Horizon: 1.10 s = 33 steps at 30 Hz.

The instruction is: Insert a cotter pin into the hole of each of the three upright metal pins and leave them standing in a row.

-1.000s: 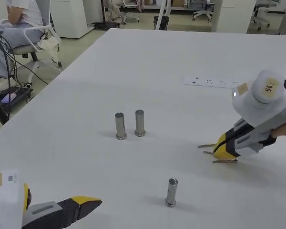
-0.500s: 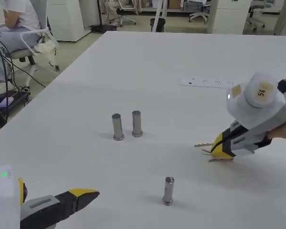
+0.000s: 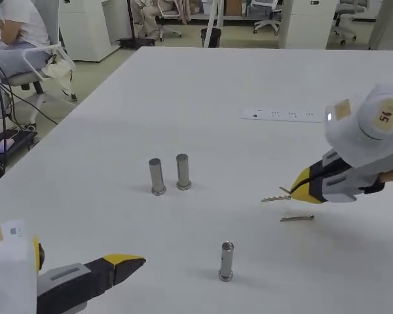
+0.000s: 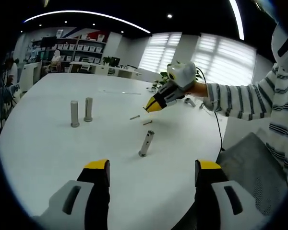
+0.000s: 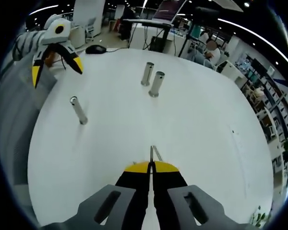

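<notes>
The right gripper has its jaws pressed together, pinching a cotter pin that sticks out forward from the yellow tips, low over the white bench. A second cotter pin lies flat on the bench just beside that gripper. The left gripper is at the near side with its jaws spread wide. A metal pin and its neighbour pin stand upright just beside each other. A third metal pin stands alone, well apart from them, between the two grippers.
</notes>
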Tool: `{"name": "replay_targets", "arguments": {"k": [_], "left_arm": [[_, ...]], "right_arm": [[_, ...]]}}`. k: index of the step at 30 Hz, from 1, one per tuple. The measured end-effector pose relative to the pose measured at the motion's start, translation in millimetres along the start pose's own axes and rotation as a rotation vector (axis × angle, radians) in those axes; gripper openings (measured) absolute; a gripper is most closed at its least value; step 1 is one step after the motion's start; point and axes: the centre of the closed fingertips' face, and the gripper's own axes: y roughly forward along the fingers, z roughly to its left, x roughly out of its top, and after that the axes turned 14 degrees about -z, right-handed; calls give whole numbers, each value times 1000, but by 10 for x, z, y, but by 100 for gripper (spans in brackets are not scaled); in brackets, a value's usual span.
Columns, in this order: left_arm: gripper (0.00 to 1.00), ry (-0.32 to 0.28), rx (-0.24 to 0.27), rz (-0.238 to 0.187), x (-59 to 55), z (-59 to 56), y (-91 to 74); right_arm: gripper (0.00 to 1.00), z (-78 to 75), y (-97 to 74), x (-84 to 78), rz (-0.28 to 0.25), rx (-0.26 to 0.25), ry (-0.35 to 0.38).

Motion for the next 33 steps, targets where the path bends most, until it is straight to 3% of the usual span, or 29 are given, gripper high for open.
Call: {"name": "replay_targets", "arguments": {"k": [8,15,18,20,23,33], "left_arm": [[66,-20,31,-39,147,87,66],[61,-28,26,-57,292,141,142],[59,-124,36,-135,436,154,209],[56,-122,32,-152,489,180,234],[56,-171,29,-212,597,209,280],[54,-173,-6,-173,570,239,404]], "right_arm": [[2,37,-228,228,-75,-69,-62],[2,200,-347,341,-108,-83,-107],[2,283,-374,391,-125,-84,-112],[2,315,-380,402,-139,-83,-109],[2,372,-397,425,-147,-90,-122],[2,544,-482,508,-194,-106,-143]]}}
